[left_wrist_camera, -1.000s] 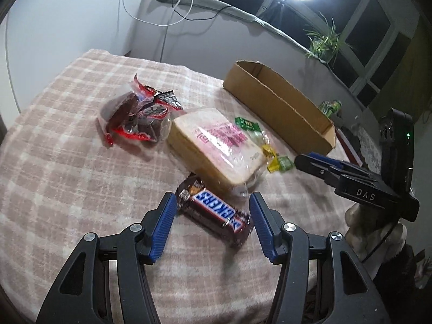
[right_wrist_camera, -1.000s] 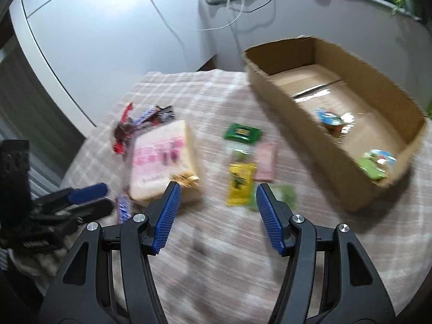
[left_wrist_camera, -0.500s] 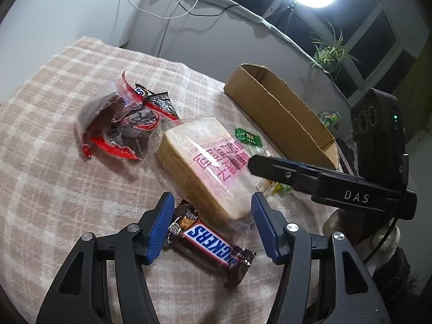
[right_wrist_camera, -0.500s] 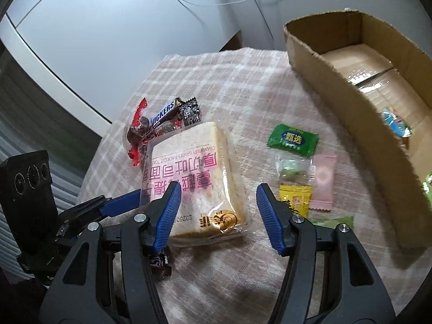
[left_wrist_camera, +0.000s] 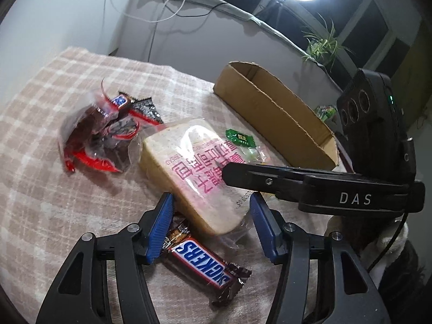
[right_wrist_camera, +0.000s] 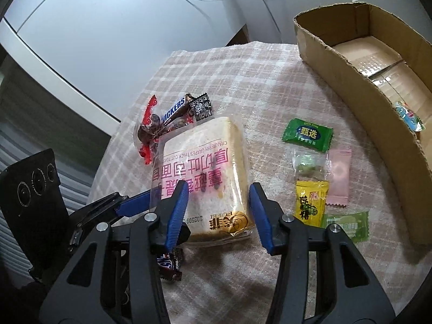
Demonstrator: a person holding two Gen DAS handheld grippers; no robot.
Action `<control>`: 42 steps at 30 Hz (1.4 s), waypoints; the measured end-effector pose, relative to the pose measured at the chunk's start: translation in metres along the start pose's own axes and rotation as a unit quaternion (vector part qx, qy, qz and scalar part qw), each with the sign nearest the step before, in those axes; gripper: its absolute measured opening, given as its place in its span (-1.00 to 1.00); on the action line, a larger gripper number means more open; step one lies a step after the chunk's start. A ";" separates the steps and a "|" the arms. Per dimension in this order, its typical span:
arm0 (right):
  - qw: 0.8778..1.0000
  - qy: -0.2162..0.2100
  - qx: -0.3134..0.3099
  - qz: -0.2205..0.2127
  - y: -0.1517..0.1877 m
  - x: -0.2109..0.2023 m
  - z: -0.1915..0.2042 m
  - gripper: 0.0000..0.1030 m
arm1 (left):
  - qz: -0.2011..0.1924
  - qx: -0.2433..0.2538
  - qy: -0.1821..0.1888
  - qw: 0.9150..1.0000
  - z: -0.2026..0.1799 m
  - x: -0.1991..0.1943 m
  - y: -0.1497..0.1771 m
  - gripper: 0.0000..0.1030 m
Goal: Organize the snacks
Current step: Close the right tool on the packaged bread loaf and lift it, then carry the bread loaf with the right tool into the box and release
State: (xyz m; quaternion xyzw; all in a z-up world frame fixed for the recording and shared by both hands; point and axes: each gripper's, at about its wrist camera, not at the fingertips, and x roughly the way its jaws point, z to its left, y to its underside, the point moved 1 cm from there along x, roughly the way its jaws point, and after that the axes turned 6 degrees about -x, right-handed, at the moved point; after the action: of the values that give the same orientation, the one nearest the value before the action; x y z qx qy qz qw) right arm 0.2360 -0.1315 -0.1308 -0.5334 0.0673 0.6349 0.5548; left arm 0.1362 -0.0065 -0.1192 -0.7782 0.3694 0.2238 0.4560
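Both grippers converge on the wrapped bread slice [right_wrist_camera: 205, 170], which lies flat on the checked tabletop [right_wrist_camera: 270, 81] among the loose snacks. The step in hand looks like the pickup of this bread, the bulkiest item not yet in the cardboard box [right_wrist_camera: 378, 94].

In the right wrist view the right gripper [right_wrist_camera: 217, 210] straddles the bread's near end; its jaws are closing, the bread is between them, and a gap shows on the right side, so they do not seem to press yet. The left gripper [left_wrist_camera: 212, 224] stands half-wide at the bread's near corner, holding nothing, with the Snickers bar [left_wrist_camera: 202, 264] lying just below its left finger [left_wrist_camera: 159, 229].

From the right wrist view the box sits at about 2 o'clock from the bread, with a few small items already inside. A cluster of small candies [right_wrist_camera: 316, 172] lies at 3 o'clock, between bread and box, and a red-trimmed clear packet [right_wrist_camera: 151, 135] with a second Snickers touches the bread at 10 o'clock.

The next move probably calls for a gentle squeeze on the soft slice, a lift clear of the candies, and a carry toward 2 o'clock. The left gripper crowds the same end, so it likely should take the Snickers instead.
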 end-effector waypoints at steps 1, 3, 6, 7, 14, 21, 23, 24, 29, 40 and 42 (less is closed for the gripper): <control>1.000 0.000 0.001 -0.001 0.000 -0.001 0.000 -0.04 | 0.000 0.002 0.000 1.000 -0.001 -0.001 0.000 0.09; 1.000 0.001 -0.002 -0.005 0.000 -0.004 0.002 -0.05 | 0.001 0.004 0.002 1.000 -0.002 -0.002 0.000 0.09; 1.000 0.003 -0.006 -0.015 -0.001 -0.013 0.006 -0.05 | -0.002 0.007 0.004 1.000 -0.005 -0.006 -0.002 0.09; 1.000 0.003 -0.007 -0.019 -0.002 -0.017 0.006 -0.05 | -0.003 0.009 0.004 1.000 -0.007 -0.007 -0.003 0.09; 0.999 0.021 -0.013 -0.049 -0.009 -0.048 0.004 -0.05 | -0.018 0.029 0.011 0.999 -0.024 -0.014 -0.012 0.09; 0.996 0.040 -0.007 -0.075 -0.015 -0.081 -0.009 -0.05 | -0.028 0.060 0.029 0.997 -0.053 -0.009 -0.029 0.09; 0.996 0.046 -0.005 -0.082 -0.017 -0.090 -0.014 -0.05 | -0.029 0.066 0.032 0.997 -0.059 -0.006 -0.033 0.09; 0.995 0.048 -0.003 -0.085 -0.018 -0.094 -0.017 -0.05 | -0.030 0.070 0.033 0.997 -0.064 -0.004 -0.035 0.09; 0.993 0.061 0.007 -0.099 -0.021 -0.114 -0.034 -0.05 | -0.031 0.088 0.040 0.995 -0.085 0.004 -0.045 0.09; 0.987 0.096 0.035 -0.122 -0.030 -0.151 -0.085 -0.05 | -0.026 0.131 0.062 0.989 -0.137 0.039 -0.070 0.09; 0.987 0.100 0.041 -0.122 -0.030 -0.152 -0.095 -0.05 | -0.021 0.134 0.065 0.989 -0.145 0.048 -0.074 0.09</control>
State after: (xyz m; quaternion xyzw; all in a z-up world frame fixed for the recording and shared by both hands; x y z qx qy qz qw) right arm 0.2887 -0.2805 -0.0411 -0.5752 0.0833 0.5023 0.6402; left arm 0.2255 -0.1280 -0.0414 -0.7304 0.4085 0.1117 0.5359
